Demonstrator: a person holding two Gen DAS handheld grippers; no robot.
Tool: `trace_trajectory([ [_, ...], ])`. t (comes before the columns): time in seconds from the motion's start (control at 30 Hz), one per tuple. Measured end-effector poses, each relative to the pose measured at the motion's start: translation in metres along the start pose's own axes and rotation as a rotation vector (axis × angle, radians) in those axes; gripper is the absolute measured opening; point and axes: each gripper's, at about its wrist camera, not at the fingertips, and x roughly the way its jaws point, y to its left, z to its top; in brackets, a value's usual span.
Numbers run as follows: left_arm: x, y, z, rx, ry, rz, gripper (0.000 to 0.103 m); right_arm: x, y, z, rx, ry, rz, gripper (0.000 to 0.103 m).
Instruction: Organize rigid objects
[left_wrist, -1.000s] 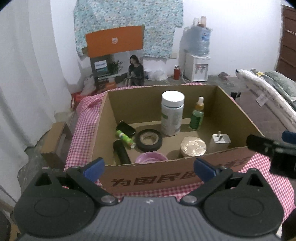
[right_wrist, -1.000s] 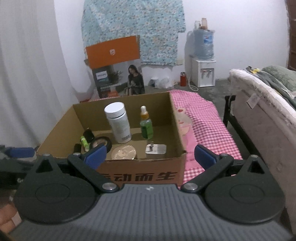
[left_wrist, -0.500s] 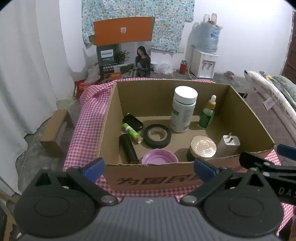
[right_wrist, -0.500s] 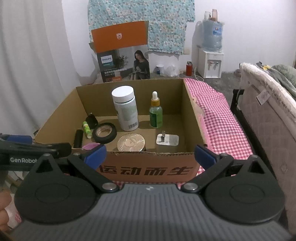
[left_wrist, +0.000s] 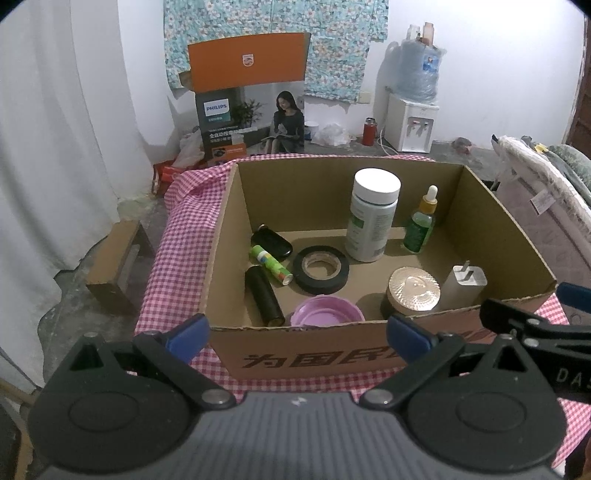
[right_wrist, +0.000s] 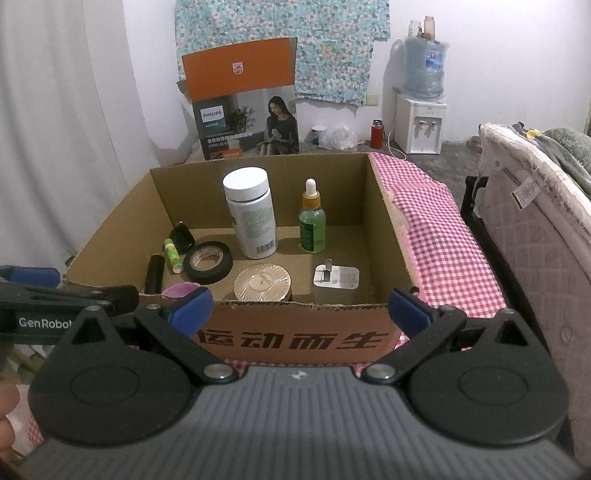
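Observation:
An open cardboard box (left_wrist: 306, 354) (right_wrist: 295, 338) stands on a pink checked cloth (left_wrist: 184, 236). Inside stand a white-capped bottle (left_wrist: 373, 218) (right_wrist: 251, 218) and a green dropper bottle (left_wrist: 421, 221) (right_wrist: 312, 221). A black tape roll (left_wrist: 321, 269) (right_wrist: 208, 262), a green tube (left_wrist: 271, 264), a black cylinder (left_wrist: 264, 295), a black case (left_wrist: 271, 243), a purple lid (left_wrist: 325, 312), a round gold-lidded tin (left_wrist: 413, 293) (right_wrist: 262, 282) and a white plug adapter (left_wrist: 463, 284) (right_wrist: 336, 277) lie on the floor. My left gripper (left_wrist: 297, 334) and right gripper (right_wrist: 299, 306) are open and empty before the near wall.
A mattress (right_wrist: 535, 229) on a dark frame lies to the right. A Philips carton (left_wrist: 251, 99), a water dispenser (left_wrist: 415, 114) and a red flask (left_wrist: 368, 131) stand on the floor behind. A white curtain (left_wrist: 55, 147) hangs at the left. A small cardboard box (left_wrist: 118, 266) lies left of the table.
Both grippers have risen and tilted down, so the box floor and its items show more fully. Both stay open and empty. Nothing in the box has moved.

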Motion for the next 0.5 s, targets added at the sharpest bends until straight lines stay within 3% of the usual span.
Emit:
trace_trajectory([
  [0.5, -0.001, 0.0004, 0.0002, 0.008, 0.0, 0.015, 0.102, 0.0025, -0.0004, -0.0008, 0.012, 0.01, 0.008, 0.102],
])
